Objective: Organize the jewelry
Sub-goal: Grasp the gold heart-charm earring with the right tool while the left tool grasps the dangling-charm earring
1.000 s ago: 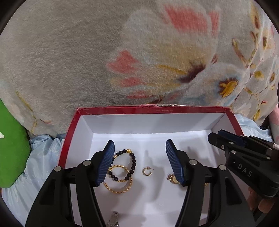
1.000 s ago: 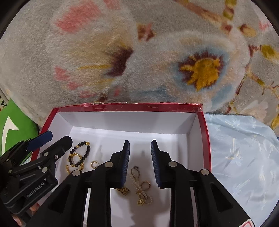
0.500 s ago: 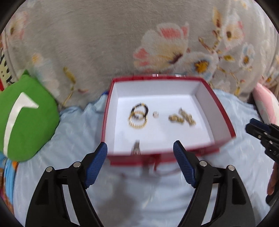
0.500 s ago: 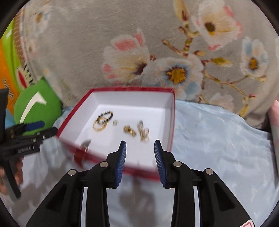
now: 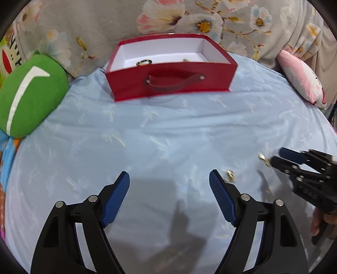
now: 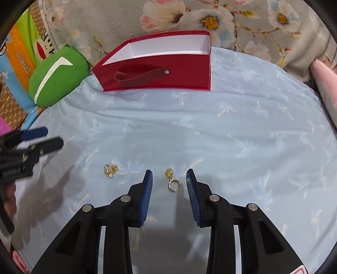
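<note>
A red box [image 5: 170, 82] with a white inside and a strap handle stands at the far side of the blue sheet; it also shows in the right wrist view [image 6: 155, 71]. A black bead bracelet [image 5: 143, 62] peeks over its front wall. My right gripper [image 6: 169, 185] is open, low over the sheet, with a gold ring piece [image 6: 173, 181] lying between its fingers. A second gold piece [image 6: 110, 169] lies to its left; it shows beside my left gripper's right finger [image 5: 230, 176]. My left gripper [image 5: 169, 189] is open and empty.
A green cushion [image 5: 27, 94] lies left of the box and a pink pillow [image 5: 301, 78] at the right. A flowered blanket [image 5: 189, 19] rises behind the box. The blue sheet [image 5: 168, 130] stretches between the box and both grippers.
Both grippers pulled back from inside the box to the near part of the sheet. The right gripper opened wider and now straddles a gold piece on the sheet.
</note>
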`<act>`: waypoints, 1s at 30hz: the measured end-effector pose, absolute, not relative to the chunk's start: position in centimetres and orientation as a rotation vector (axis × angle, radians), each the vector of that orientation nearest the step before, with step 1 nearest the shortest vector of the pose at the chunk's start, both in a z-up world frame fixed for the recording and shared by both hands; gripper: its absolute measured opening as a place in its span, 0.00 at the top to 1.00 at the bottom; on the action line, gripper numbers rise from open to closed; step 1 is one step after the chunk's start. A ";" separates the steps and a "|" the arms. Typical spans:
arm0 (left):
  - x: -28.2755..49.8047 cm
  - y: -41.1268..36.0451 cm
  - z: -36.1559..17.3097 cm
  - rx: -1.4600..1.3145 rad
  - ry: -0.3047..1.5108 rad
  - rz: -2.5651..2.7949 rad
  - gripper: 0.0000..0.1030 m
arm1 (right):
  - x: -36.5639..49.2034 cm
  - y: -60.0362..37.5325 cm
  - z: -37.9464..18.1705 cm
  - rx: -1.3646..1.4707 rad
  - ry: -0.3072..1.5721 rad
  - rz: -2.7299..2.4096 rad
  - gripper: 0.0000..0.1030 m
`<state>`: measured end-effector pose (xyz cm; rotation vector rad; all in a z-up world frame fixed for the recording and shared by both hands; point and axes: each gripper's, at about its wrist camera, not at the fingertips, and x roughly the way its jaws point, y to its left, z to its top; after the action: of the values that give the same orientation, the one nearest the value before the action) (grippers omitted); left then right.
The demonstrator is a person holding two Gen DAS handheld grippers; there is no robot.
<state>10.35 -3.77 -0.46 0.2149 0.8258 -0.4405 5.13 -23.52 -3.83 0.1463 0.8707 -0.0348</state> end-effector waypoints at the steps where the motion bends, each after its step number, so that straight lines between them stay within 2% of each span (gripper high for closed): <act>1: 9.8 -3.9 -0.7 0.207 0.829 -0.444 0.27 | 5.2 -23.4 -4.1 0.151 0.874 -0.035 0.68; 8: 7.9 -4.5 -2.4 0.197 0.865 -0.445 0.27 | 5.5 -23.1 -5.6 0.141 0.897 -0.065 0.75; 13: 7.9 -5.0 -2.8 0.192 0.877 -0.446 0.27 | 5.5 -23.5 -5.7 0.153 0.892 -0.084 0.89; 29: 10.2 -9.3 -4.4 0.166 0.917 -0.485 0.27 | 2.4 -25.7 -3.8 0.250 0.841 -0.119 0.90; 30: 10.3 -9.7 -4.6 0.164 0.923 -0.488 0.28 | 2.3 -25.8 -3.8 0.255 0.844 -0.117 0.98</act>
<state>10.31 -9.70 -4.62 0.1645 0.9231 -0.4876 2.29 -25.84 -3.82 0.2547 0.8441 -0.1172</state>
